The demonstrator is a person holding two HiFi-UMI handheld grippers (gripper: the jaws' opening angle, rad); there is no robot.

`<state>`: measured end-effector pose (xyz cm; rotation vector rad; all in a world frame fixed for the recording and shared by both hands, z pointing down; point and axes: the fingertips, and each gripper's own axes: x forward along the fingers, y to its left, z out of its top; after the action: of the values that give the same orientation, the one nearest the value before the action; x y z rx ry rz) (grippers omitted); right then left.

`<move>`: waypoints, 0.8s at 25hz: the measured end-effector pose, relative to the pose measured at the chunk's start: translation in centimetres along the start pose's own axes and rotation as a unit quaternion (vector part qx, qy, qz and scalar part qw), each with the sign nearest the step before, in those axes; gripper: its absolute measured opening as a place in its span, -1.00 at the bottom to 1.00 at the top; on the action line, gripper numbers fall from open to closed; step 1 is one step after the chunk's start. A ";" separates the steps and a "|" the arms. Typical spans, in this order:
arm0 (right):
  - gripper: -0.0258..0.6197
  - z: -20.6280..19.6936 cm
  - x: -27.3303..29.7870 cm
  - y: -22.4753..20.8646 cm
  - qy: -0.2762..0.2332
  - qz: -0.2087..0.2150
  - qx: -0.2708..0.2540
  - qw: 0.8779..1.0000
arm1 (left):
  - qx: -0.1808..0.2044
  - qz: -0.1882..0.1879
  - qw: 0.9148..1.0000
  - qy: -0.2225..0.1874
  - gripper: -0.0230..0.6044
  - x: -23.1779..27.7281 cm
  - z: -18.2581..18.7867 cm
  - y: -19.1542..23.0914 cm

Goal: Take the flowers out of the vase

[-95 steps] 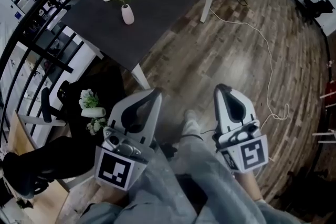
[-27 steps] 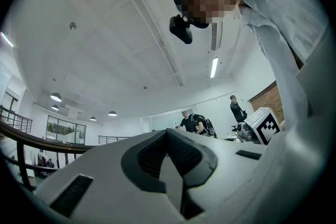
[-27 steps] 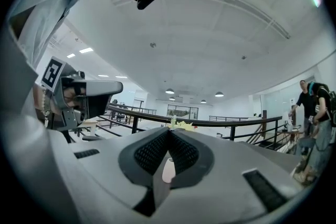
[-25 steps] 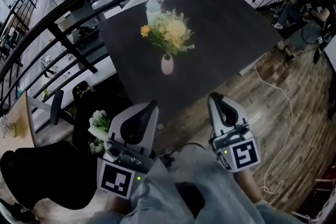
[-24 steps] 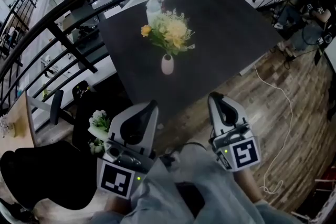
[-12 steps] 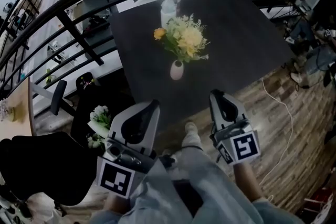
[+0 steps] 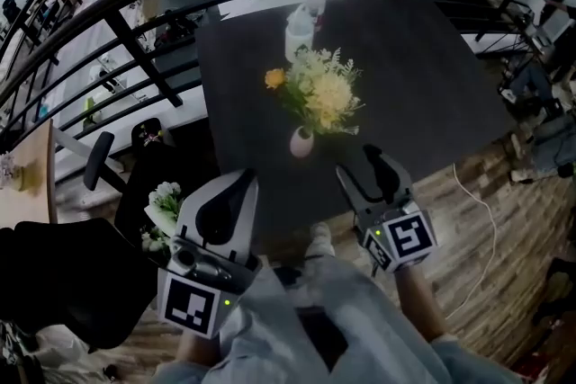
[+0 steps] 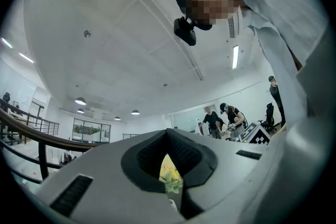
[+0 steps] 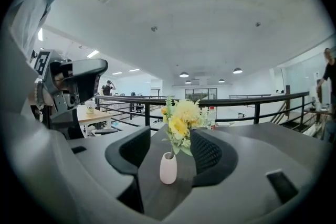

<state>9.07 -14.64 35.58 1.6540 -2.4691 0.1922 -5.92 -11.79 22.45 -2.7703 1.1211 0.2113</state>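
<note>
A small white vase [image 7: 301, 141] stands near the front edge of the dark table [image 7: 423, 85] and holds a bunch of yellow and white flowers [image 7: 321, 94]. My right gripper [image 7: 364, 168] hovers just right of the vase and short of it. Its jaws have just been opening and stand open with nothing between them. In the right gripper view the vase [image 9: 168, 168] and flowers [image 9: 181, 118] show beyond the right gripper [image 9: 167, 150]. My left gripper [image 7: 236, 183] is shut, lower left of the vase. The left gripper view shows a sliver of flowers [image 8: 169, 176] past its tips.
A clear bottle [image 7: 299, 30] stands on the table behind the flowers. A black railing [image 7: 135, 36] runs along the table's far and left sides. A second pot of white flowers [image 7: 165, 196] sits low at the left beside a chair [image 7: 97, 162]. A cable [image 7: 470, 193] lies on the wooden floor.
The table and vase have come closer as both grippers moved toward them. The right gripper's jaws went from shut to open. The left gripper stays shut.
</note>
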 end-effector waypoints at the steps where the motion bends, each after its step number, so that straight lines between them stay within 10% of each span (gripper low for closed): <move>1: -0.19 -0.2 0.4 -0.3 0.004 0.006 0.002 1.000 | 0.001 0.006 1.000 0.000 -0.93 0.4 0.0 0.2; 20: 0.23 -4.6 7.7 -2.7 0.061 0.116 0.047 0.990 | 0.032 0.109 0.993 0.011 -0.93 3.3 -0.5 0.6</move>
<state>9.00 -21.75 41.68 1.3393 -2.5876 0.4310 -3.92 -14.54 22.33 -2.5980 1.4110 0.1651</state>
